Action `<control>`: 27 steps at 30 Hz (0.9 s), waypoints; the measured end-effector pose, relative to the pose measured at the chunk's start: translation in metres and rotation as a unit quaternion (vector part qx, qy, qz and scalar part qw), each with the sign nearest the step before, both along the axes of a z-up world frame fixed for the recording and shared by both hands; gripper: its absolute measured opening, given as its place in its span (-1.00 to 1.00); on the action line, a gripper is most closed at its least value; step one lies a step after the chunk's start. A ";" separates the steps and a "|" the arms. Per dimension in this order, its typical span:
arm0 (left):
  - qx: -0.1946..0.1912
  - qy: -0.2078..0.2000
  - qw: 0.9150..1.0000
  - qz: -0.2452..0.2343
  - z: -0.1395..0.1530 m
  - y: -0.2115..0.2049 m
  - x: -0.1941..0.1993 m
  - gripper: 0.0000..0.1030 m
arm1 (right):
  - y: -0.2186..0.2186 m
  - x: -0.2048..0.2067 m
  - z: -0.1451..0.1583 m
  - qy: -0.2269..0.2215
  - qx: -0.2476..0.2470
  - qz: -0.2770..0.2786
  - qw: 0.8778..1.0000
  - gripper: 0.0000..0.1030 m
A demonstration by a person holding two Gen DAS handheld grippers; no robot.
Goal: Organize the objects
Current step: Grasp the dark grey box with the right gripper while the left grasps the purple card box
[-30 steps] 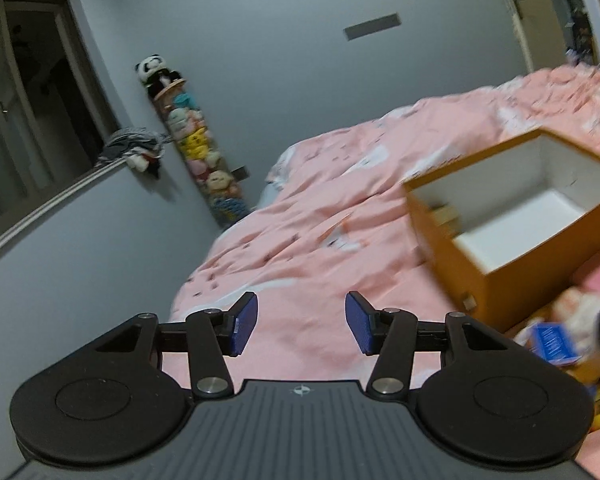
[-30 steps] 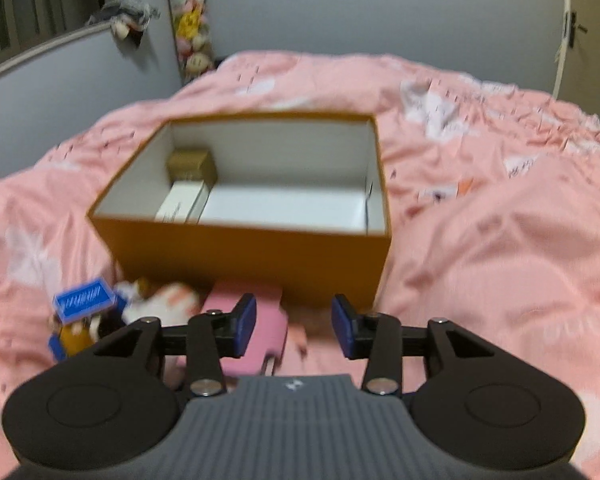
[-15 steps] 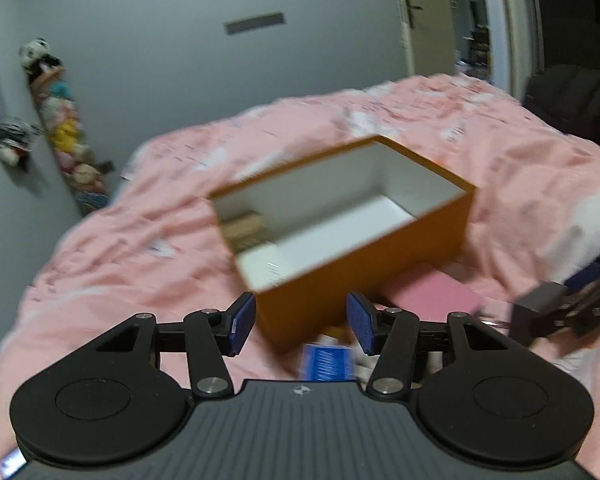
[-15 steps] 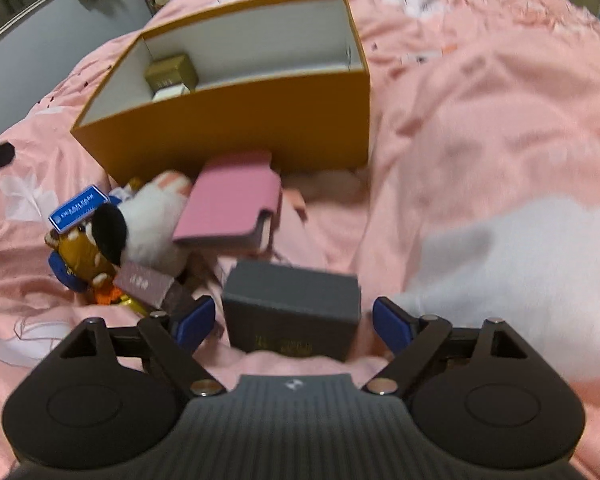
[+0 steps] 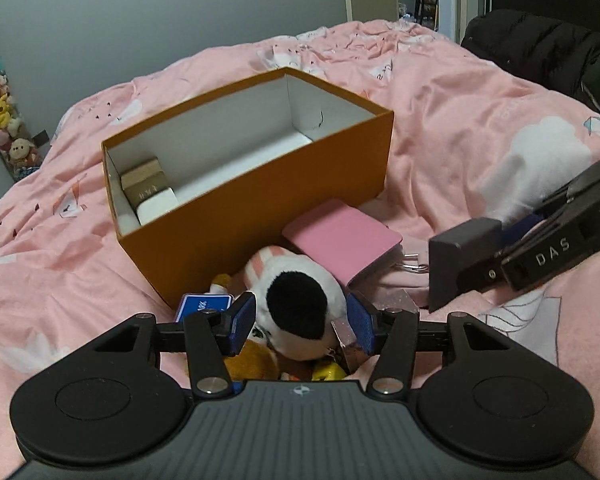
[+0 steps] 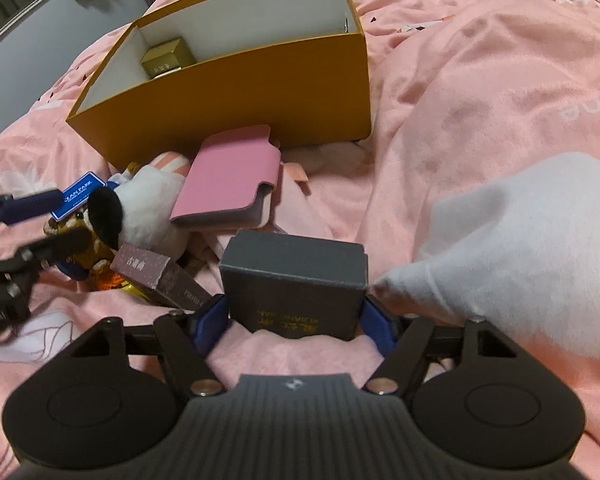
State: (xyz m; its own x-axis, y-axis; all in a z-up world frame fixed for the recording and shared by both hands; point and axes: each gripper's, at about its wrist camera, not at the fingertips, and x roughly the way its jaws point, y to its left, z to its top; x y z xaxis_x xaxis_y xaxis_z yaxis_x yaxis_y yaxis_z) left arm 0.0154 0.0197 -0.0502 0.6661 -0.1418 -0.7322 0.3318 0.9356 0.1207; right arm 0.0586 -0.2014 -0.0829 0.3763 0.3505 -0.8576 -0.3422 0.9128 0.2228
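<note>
1. Progress: the orange box (image 6: 236, 92) sits on the pink bedspread (image 6: 480, 100) with two items already lying in its left end, a gold carton (image 6: 166, 58) and a white carton (image 5: 156, 206) just nearer than it; the rest of the box floor is bare; by my reckoning the task is less than half done.

2. Left to do: a pile lies on the bedspread just near the box's front wall; none of it is inside yet.

3. Right gripper (image 6: 296, 320): its jaws are closing around the grey box (image 6: 296, 280), which sits between the blue pads at the near right of the pile; the pads look to be touching its sides, so I judge it just gripped, not yet lifted clear.

4. Left gripper (image 5: 302, 324): its jaws are spread, straddling the white plush toy (image 5: 300, 312) with the black ear; the pads do not press on it.

5. Count in the pile, as far as visible: one grey box; one pink case (image 6: 228, 178) leaning by the box wall; one white plush toy; one mauve carton (image 6: 156, 276); one blue tag (image 6: 78, 196); one brown spotted toy (image 6: 88, 240), partly hidden; something yellow beneath, too covered to name.

6. Count overall: one orange box; two cartons inside; two grippers; at least six loose things outside.
</note>
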 end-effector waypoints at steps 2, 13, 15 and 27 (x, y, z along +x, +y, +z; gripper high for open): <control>-0.002 0.013 1.000 -0.001 -0.003 -0.002 0.001 0.20 | -0.001 0.002 0.000 -0.006 0.005 -0.004 1.000 0.42; -0.037 0.101 0.994 -0.010 -0.030 -0.016 0.011 0.22 | -0.003 0.004 -0.004 -0.006 0.014 -0.014 1.000 0.44; -0.056 0.107 0.993 -0.004 -0.031 -0.019 0.011 0.22 | -0.002 0.001 -0.005 -0.002 0.008 -0.007 1.000 0.44; -0.112 0.158 0.978 0.078 -0.043 -0.029 0.036 0.41 | -0.011 0.001 -0.011 0.015 0.033 -0.001 0.999 0.50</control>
